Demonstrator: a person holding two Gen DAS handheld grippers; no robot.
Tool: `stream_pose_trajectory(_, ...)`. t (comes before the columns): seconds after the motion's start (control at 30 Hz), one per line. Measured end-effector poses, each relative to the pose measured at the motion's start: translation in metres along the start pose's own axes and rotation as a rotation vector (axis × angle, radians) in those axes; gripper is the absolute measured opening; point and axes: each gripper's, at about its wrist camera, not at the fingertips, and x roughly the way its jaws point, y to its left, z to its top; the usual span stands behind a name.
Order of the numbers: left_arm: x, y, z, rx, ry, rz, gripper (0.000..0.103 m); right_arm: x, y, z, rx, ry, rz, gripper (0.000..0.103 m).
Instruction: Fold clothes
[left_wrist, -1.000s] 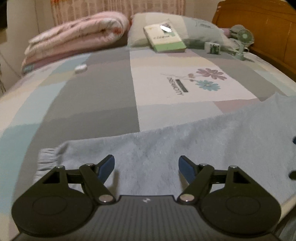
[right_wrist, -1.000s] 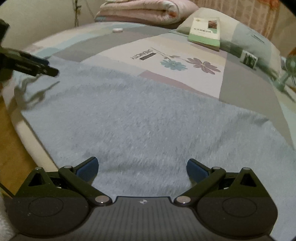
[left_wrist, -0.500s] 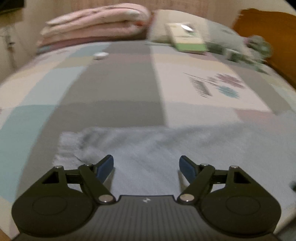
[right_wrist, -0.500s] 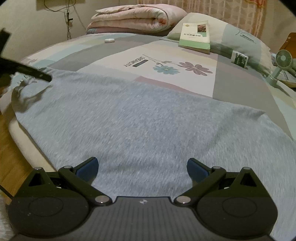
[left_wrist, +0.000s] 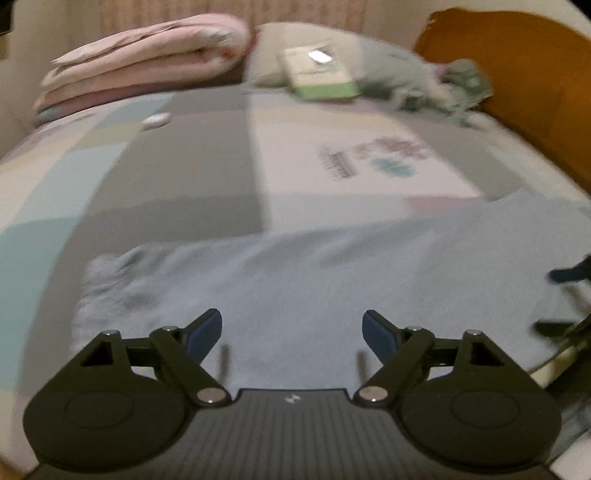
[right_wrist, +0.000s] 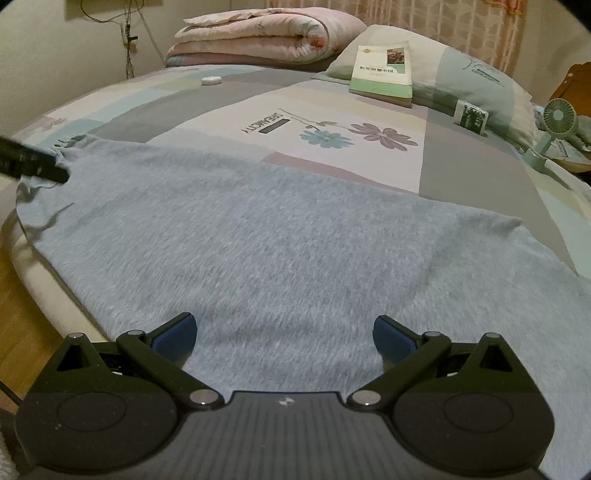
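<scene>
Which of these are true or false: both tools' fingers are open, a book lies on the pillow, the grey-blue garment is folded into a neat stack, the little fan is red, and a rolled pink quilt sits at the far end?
1. Both grippers, left and right, have their fingers spread. True.
2. A pale green book lies on the grey-green pillow. True.
3. The fuzzy grey-blue garment is folded into a stack. False: it lies spread flat on the patchwork bedsheet.
4. The small handheld fan is red. False: pale green.
5. A rolled pink quilt sits at the far end. True.
</scene>
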Motion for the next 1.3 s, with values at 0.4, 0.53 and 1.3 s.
stream_pose_trajectory(0.4, 0.062, -0.030, 0.013, 0.010, 0.058, 0.050, 0.089, -0.014, -0.017, -0.014, 0.058, 0.026, -0.079, 0.103)
stream_pose_trajectory(0.53, 0.045, -0.039, 0.012, 0.029, 0.043, 0.045, 0.089, -0.020, -0.022, -0.023, 0.082, -0.002, -0.068, 0.103)
stream_pose_trajectory(1.3, 0.030, -0.097, 0.012, 0.234, 0.012, -0.109, 0.090, -0.025, -0.035, -0.027, 0.151, 0.010, -0.128, 0.103)
